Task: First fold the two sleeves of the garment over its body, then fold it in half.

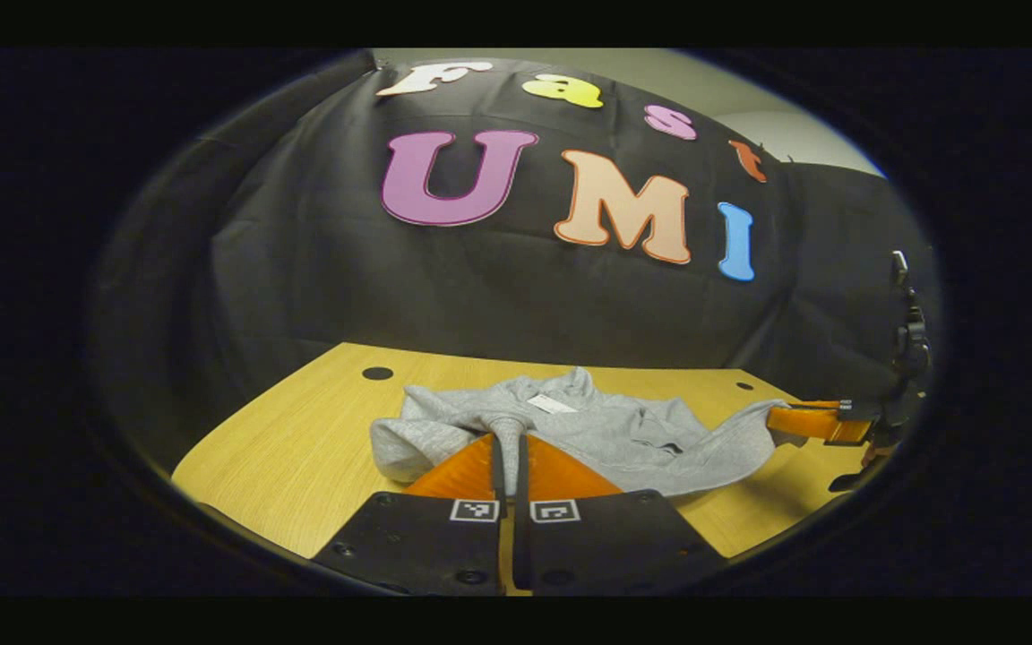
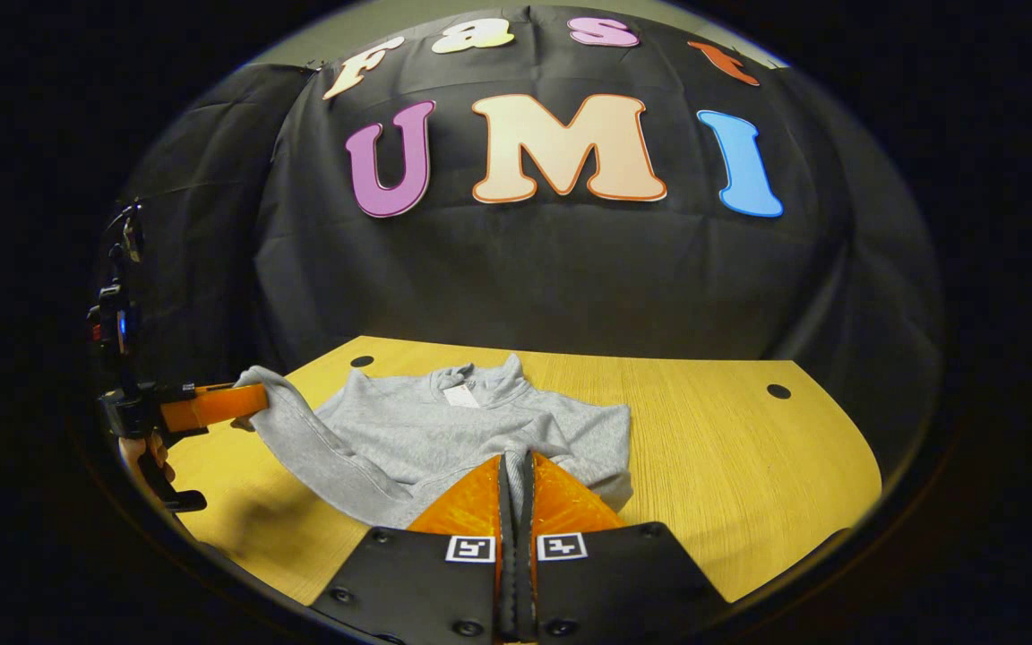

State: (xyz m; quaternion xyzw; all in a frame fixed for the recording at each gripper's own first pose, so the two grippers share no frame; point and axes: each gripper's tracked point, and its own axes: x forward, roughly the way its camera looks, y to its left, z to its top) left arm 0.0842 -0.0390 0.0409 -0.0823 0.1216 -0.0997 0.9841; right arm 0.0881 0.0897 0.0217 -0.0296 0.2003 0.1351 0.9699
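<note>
Gripping grey sweatshirt (image 2: pixel 444 430); collar label (image 2: pixel 460 396) unreadable.

Open wooden table (image 2: pixel 731 430) stretches bare to the right of the grey garment (image 2: pixel 444 430), with easy passage there. On the left, the left gripper (image 2: pixel 238 403) with a hand behind it hangs over the table edge, touching a sleeve (image 2: pixel 301 430). The booth wall (image 2: pixel 534 278) closes off the far side just behind the collar.

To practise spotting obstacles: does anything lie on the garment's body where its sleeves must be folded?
Nothing visible does. Left tongs and right tongs both grip the grey garment; its body lies bare on the wooden table.
</note>
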